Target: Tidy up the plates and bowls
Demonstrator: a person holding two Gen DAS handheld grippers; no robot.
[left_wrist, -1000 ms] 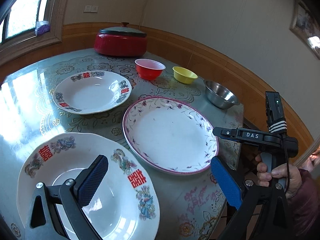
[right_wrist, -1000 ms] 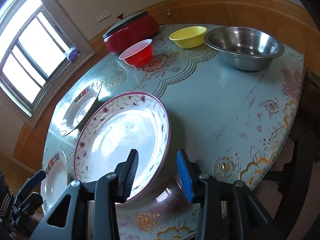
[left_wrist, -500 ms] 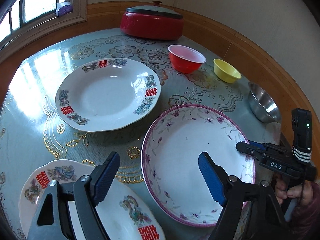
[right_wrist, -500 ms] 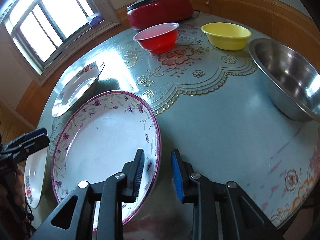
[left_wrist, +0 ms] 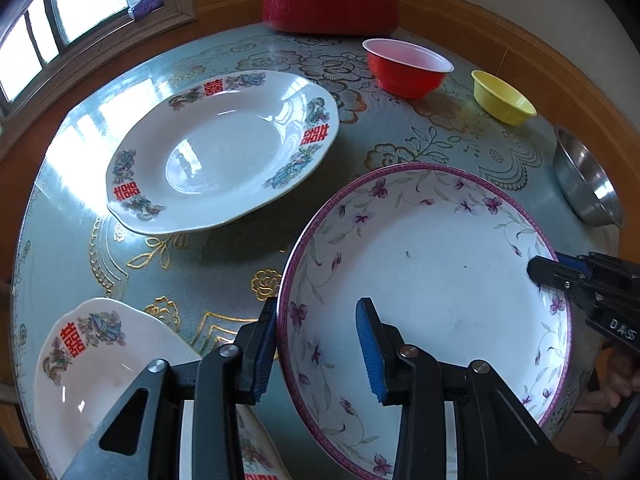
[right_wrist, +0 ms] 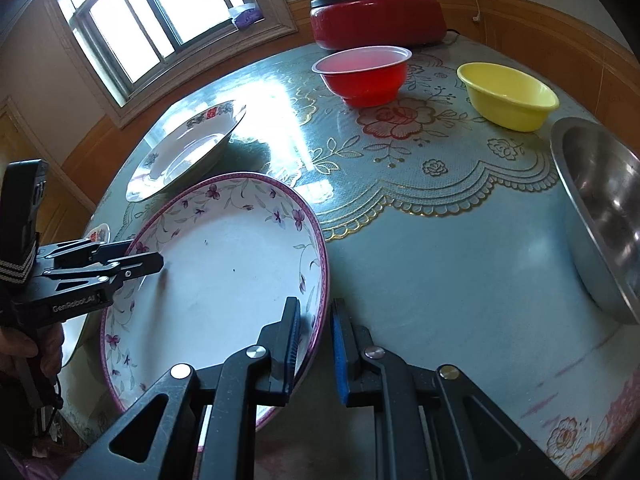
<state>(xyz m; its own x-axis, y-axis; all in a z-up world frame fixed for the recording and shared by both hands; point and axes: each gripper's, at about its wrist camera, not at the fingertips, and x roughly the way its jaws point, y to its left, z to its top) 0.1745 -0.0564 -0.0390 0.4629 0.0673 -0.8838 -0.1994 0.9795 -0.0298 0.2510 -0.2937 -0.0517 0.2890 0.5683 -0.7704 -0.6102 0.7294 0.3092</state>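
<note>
We have the floral plate (left_wrist: pixel 432 280) with the purple rim sitting on the table (left_wrist: pixel 224 264), near the front edge, and both grippers are on it from opposite sides. Left gripper (left_wrist: pixel 316 344): jaws closing, plate rim between them, one pad outside the rim and one inside the bowl of the plate, not yet pressing that we can see. Right gripper (right_wrist: pixel 316 344): jaws nearly together and clamped on the opposite rim, pads on either side of it. Behind the floral plate we see a white plate (left_wrist: pixel 224 148) with red characters, apart from it; a second white plate (left_wrist: pixel 104 364) of the same pattern lies just beside the left gripper. Further back: red bowl (right_wrist: pixel 364 74), yellow bowl (right_wrist: pixel 508 94), steel bowl (right_wrist: pixel 604 216) at the right edge, red pot (right_wrist: pixel 376 16) with lid.
</note>
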